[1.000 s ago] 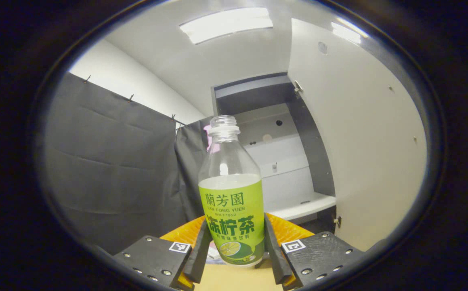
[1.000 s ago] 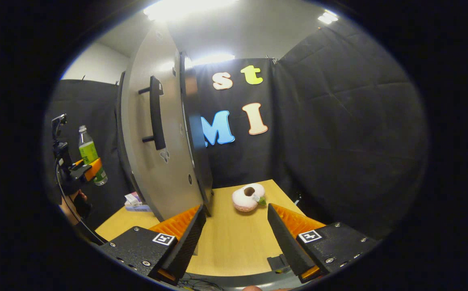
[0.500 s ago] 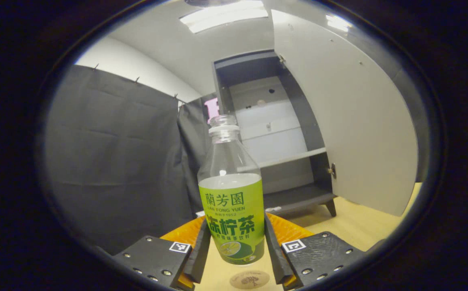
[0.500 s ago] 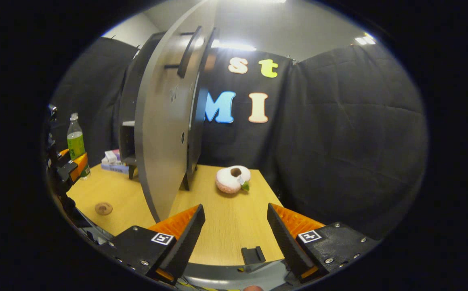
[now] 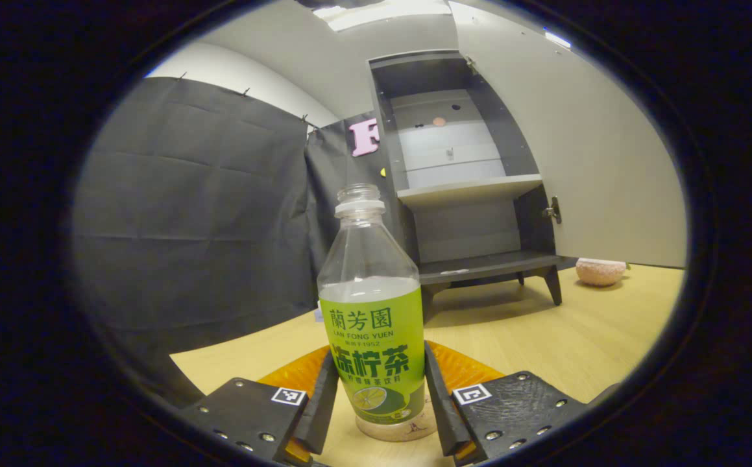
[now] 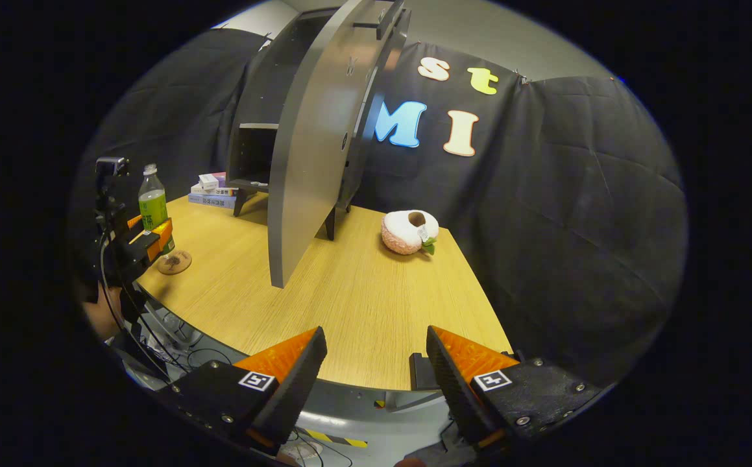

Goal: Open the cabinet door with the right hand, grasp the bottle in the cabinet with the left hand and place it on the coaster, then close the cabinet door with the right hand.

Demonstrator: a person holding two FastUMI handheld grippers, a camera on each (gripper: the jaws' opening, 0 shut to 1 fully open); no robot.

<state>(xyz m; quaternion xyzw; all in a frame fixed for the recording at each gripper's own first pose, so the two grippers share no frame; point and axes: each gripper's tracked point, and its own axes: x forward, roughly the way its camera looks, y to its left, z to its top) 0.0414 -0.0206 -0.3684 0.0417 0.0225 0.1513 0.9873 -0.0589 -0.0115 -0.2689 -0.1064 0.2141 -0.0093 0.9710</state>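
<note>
1. The left gripper pinches the green-labelled bottle, upright, base on or just above the coaster at the worktop's near left.
2. The right gripper is spread, holding nothing, well away from the cabinet door.
3. Door open and bottle out: done.
4. Left: release, shut door.

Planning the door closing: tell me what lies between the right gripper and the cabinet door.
In the right gripper view, only bare table lies between the right gripper and the door.
</note>
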